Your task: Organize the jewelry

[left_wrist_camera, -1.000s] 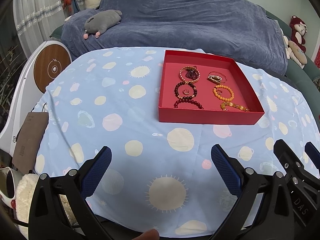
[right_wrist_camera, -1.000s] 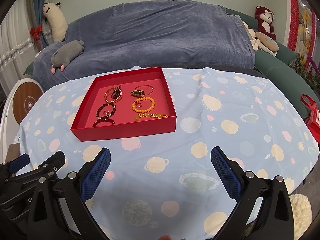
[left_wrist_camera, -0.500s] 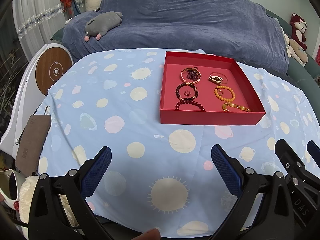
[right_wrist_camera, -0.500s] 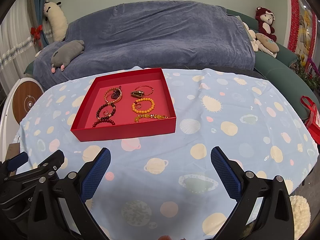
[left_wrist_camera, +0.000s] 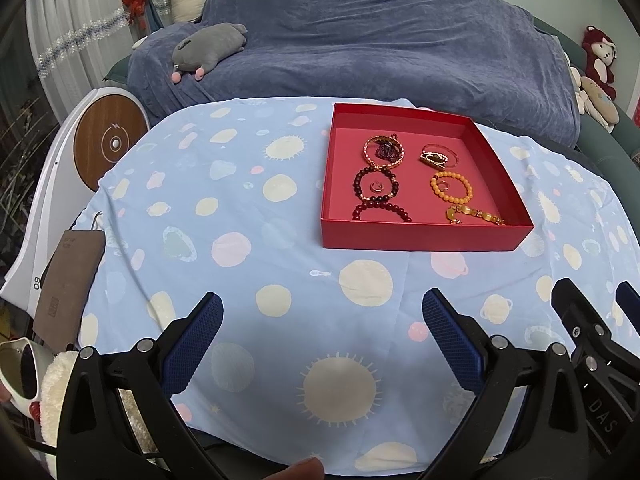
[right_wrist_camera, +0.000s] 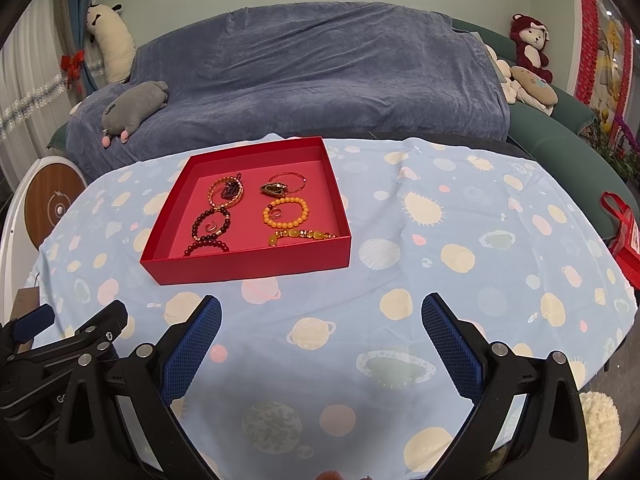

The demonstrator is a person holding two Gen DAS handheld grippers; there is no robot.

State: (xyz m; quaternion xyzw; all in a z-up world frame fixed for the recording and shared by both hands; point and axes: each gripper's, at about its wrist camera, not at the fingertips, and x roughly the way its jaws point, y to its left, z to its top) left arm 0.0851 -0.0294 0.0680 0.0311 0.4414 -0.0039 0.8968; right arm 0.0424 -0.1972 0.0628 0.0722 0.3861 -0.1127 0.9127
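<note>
Presently listed: one shallow red box [left_wrist_camera: 420,236], open-topped, standing on a desk under a pale blue planet-print cloth [left_wrist_camera: 240,208], right of centre from the left wrist and left of centre from the right wrist. Contents, laid in two columns on the box floor: a gold chain bangle with a purple bead cluster [left_wrist_camera: 383,151] at the far left; a thin gold bangle with a dark oval charm [left_wrist_camera: 437,156] at the far right; a dark red bead bracelet [left_wrist_camera: 376,186] with a small ring [left_wrist_camera: 376,187] inside its loop; a second dark red bead strand [left_wrist_camera: 380,210] close to the near wall; an orange bead bracelet [left_wrist_camera: 451,187], also with a small ring lying inside it; a yellow stone bracelet [left_wrist_camera: 474,214] along the near wall. Handling, by judgement: all pieces light; bead strands limp and apt to roll or slide; thin bangle stiff, best pinched across its rim; bead loops best taken at one side of the loop, clear of neighbours; the small rings hardest to pick up. The near wall partly hides the two nearest strands, so approach from above looks preferable. Left gripper [left_wrist_camera: 322,338] and right gripper [right_wrist_camera: 320,338]: both with jaws spread wide, holding nothing, over the near cloth, well apart from the box. Room: broad bare cloth left, right and in front of the box; desk edge near beneath the jaws; a covered blue sofa [right_wrist_camera: 320,72] behind.
</note>
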